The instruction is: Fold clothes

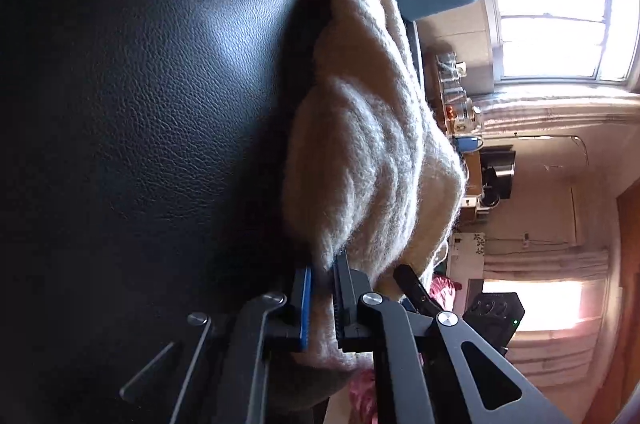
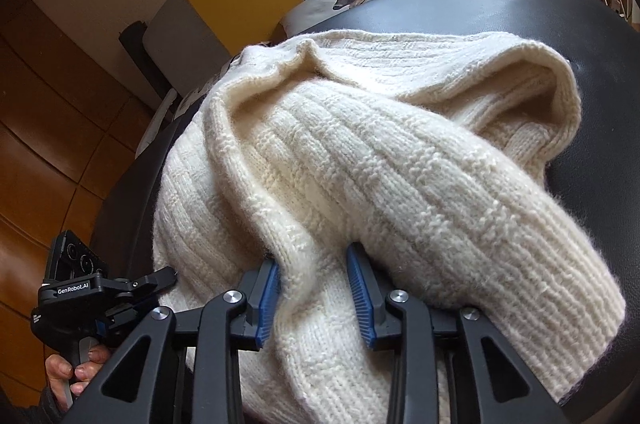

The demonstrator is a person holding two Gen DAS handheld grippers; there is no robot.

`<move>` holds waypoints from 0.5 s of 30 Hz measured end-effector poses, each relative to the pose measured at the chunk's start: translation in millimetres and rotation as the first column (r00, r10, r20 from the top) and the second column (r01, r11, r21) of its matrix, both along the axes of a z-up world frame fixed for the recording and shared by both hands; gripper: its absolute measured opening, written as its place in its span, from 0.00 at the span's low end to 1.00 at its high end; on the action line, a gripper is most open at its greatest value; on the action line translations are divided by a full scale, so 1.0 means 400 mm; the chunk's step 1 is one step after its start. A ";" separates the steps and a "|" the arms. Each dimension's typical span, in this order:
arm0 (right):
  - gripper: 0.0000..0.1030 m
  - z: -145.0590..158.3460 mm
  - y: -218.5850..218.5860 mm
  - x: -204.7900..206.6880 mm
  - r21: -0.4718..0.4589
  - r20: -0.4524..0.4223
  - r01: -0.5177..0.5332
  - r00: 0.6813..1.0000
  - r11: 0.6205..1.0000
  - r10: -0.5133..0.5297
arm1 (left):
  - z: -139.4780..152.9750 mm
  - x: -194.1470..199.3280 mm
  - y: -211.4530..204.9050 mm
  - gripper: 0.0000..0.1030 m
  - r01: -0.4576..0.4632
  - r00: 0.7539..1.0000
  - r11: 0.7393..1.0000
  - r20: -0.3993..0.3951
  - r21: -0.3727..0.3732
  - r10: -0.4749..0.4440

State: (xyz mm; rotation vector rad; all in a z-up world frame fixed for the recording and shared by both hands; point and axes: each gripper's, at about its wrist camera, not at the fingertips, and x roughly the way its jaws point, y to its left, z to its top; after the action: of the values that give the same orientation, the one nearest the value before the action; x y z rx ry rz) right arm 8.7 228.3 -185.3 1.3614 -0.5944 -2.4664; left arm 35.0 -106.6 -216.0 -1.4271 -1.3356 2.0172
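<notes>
Your left hand-held gripper [image 1: 320, 300] was pinched nearly closed on a fold of the cream knitted sweater [image 2: 360, 152], its blue-padded fingers [image 1: 306, 308] pressing the wool from both sides. Your right hand-held gripper [image 2: 316, 298] stood wider, its jaws partly apart with a thick bunch of the same sweater filling the gap and touching both blue pads [image 2: 269, 300]. The sweater lay crumpled on the black leather worktop [image 1: 140, 84], one ribbed sleeve [image 2: 500, 244] draped across the heap.
</notes>
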 end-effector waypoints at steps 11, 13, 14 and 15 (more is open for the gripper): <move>0.05 0.108 -0.175 0.032 0.461 -0.111 -0.093 0.981 0.882 0.162 | 0.106 0.040 -0.109 0.07 -0.034 0.983 0.999 -0.184 -0.041 0.026; 0.05 0.142 -0.159 0.039 0.457 -0.133 -0.069 0.980 0.887 0.145 | 0.142 0.032 -0.122 0.05 -0.040 0.976 0.997 -0.217 -0.065 0.025; 0.05 0.152 -0.146 0.037 0.463 -0.139 -0.050 0.982 0.885 0.128 | 0.160 0.028 -0.128 0.05 -0.043 0.972 0.996 -0.233 -0.077 0.024; 0.05 0.159 -0.132 0.035 0.467 -0.141 -0.030 0.984 0.884 0.108 | 0.178 0.024 -0.135 0.05 -0.047 0.968 0.995 -0.249 -0.089 0.023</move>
State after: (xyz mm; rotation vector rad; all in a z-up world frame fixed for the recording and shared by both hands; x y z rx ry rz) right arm 22.8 175.6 -121.5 1.2773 0.0963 -2.7321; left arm 44.8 -160.6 -144.6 -1.1479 -1.1806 2.2229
